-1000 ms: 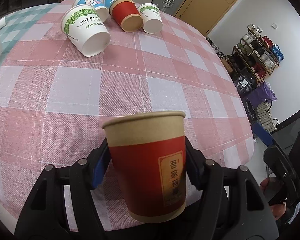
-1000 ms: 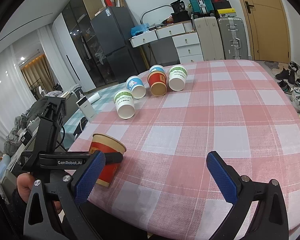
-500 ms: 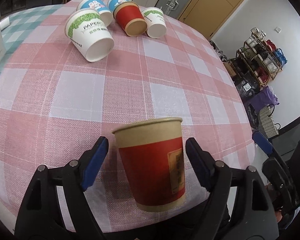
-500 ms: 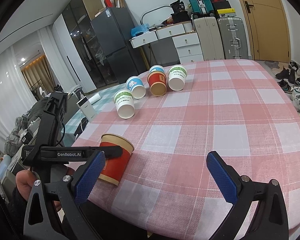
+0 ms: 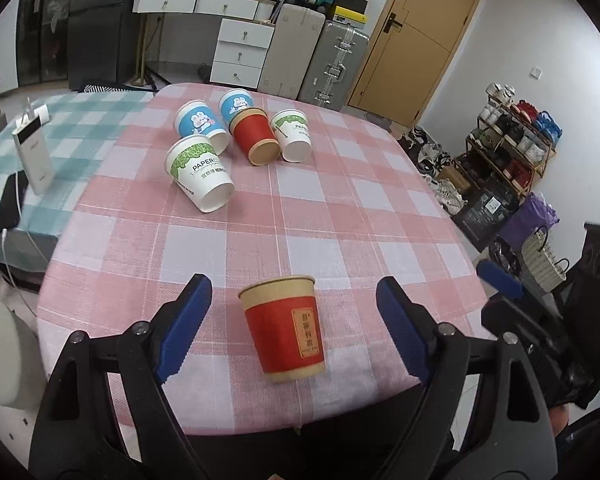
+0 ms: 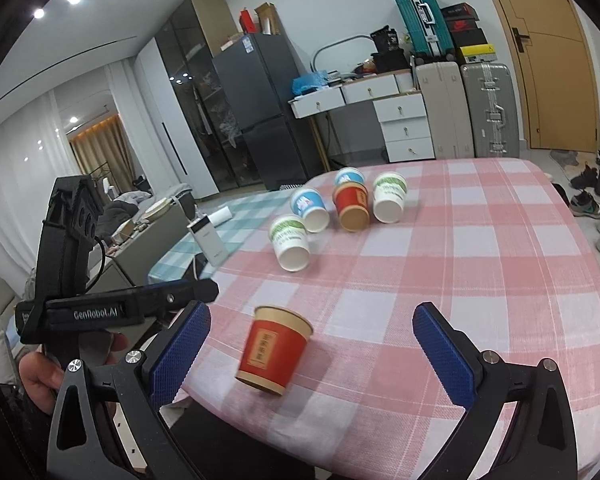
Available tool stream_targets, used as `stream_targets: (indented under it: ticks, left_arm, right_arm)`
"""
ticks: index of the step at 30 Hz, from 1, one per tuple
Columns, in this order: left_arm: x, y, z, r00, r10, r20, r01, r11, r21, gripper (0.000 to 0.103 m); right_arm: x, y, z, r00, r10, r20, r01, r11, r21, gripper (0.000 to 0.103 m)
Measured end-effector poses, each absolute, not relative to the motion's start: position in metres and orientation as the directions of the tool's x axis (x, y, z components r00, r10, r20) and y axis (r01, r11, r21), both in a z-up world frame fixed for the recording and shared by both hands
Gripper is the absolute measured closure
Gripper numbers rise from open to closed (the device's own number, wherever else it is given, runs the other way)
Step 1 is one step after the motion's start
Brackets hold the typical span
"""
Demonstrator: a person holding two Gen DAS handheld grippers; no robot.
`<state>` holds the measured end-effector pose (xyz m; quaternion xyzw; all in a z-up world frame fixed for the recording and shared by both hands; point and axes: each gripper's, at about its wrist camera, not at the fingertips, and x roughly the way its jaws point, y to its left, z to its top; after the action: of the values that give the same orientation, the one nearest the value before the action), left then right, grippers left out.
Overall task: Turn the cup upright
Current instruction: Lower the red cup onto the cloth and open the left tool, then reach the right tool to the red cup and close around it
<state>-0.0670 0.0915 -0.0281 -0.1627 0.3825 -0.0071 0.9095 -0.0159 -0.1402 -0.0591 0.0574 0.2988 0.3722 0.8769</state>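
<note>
A red paper cup [image 5: 284, 328] with a brown rim stands mouth up on the pink checked table [image 5: 340, 208], close to its near edge. My left gripper [image 5: 293, 281] is open wide, its blue pads [image 5: 184, 320] well clear of the cup on both sides. The right wrist view shows the same cup [image 6: 274, 350] in front of my open right gripper [image 6: 311, 309], which holds nothing. There the left gripper [image 6: 204, 291] sits to the cup's left, held by a hand. Several other cups lie on their sides at the far end, among them a white-green one [image 5: 200, 176] and a red one [image 5: 256, 140].
A white power bank [image 5: 34, 152] and a black phone [image 5: 10, 200] rest on the teal checked cloth to the left. Beyond the table stand suitcases [image 5: 336, 64], drawers and a door. Shoes and a rack [image 5: 516, 136] line the floor on the right.
My left gripper was shut on the red cup, then opened and drew back. The cup now stands free on the table. The right gripper stayed open and nearly still.
</note>
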Motion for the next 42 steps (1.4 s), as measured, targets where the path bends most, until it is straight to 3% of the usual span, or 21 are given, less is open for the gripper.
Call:
stream_targets:
  ticks: [7,11,13,16,19,22,32,38,42]
  left_arm:
    - [-0.102,0.091,-0.008,0.747,-0.072,-0.661,-0.135,0.957,-0.257,0.017]
    - [-0.130,0.100,0.004,0.804,-0.042,-0.593,-0.141,0.955,-0.260,0.016]
    - [-0.143,0.104,0.009,0.824,-0.006,-0.566,-0.160,0.957,-0.242,0.014]
    - [-0.159,0.111,0.012,0.840,0.041,-0.541,-0.196,0.952,-0.233,0.000]
    - [-0.173,0.118,0.011,0.848,0.060,-0.526,-0.210,0.951,-0.229,0.001]
    - [-0.180,0.124,0.004,0.844,0.075,-0.532,-0.220,0.951,-0.215,0.001]
    - [-0.179,0.150,-0.046,0.803,0.052,-0.594,-0.243,0.939,-0.245,0.001]
    - [-0.160,0.164,-0.072,0.777,0.006,-0.630,-0.242,0.926,-0.288,0.001]
    - [-0.147,0.172,-0.087,0.756,-0.017,-0.654,-0.248,0.918,-0.310,0.001]
  right_arm:
    - [-0.027,-0.123,-0.041,0.535,0.676,-0.507,-0.667,0.706,0.238,0.000]
    - [-0.036,-0.114,-0.033,0.521,0.682,-0.514,-0.690,0.691,0.216,0.000]
    - [-0.043,-0.107,-0.026,0.514,0.686,-0.514,-0.713,0.675,0.189,0.000]
    - [-0.053,-0.098,-0.018,0.515,0.691,-0.508,-0.737,0.659,0.150,0.000]
    - [-0.058,-0.086,-0.015,0.502,0.699,-0.509,-0.752,0.644,0.142,0.000]
    - [-0.052,-0.073,-0.020,0.462,0.704,-0.539,-0.758,0.629,0.173,0.000]
    - [0.047,-0.026,-0.082,0.122,0.598,-0.792,-0.648,0.653,0.393,0.000]
    - [0.103,-0.003,-0.143,-0.207,0.552,-0.808,-0.472,0.667,0.576,0.000]
    - [0.119,0.009,-0.166,-0.278,0.498,-0.821,-0.438,0.695,0.570,0.000]
